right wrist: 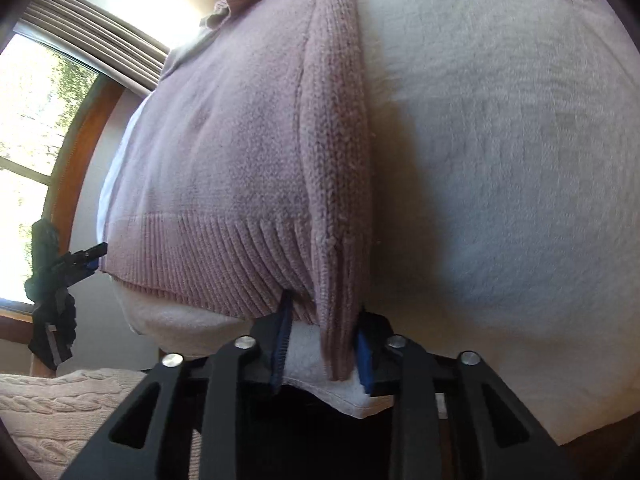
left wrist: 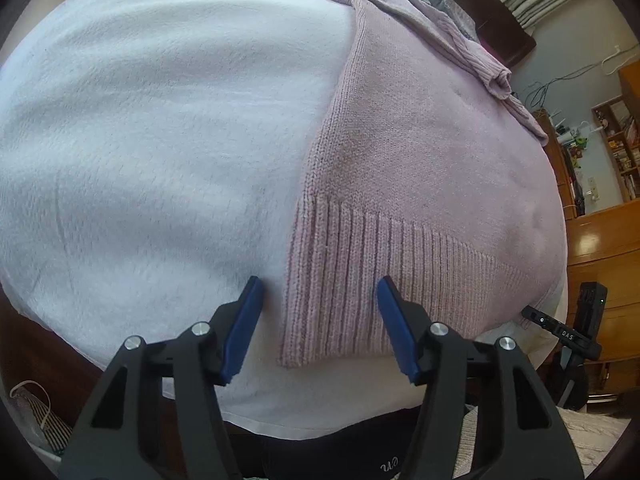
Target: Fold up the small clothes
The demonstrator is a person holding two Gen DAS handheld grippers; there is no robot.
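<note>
Already my right gripper (right wrist: 322, 350) pinched the pink sweater (right wrist: 224, 152)'s near hem corner on the white blanket (right wrist: 500, 160); my left gripper (left wrist: 320, 328), jaws wide, straddled the opposite corner.

Your left tongs (left wrist: 320, 328) hang open just over the near edge of the white blanket (left wrist: 160, 140), one blue pad over bare blanket and the other over the ribbed hem of the pink sweater (left wrist: 420, 168). The sweater lies flat on the blanket's right half, with its sleeve (left wrist: 460, 40) folded across the far end. At the right edge you can see the other gripper (left wrist: 560, 328) beside the hem's corner.
</note>
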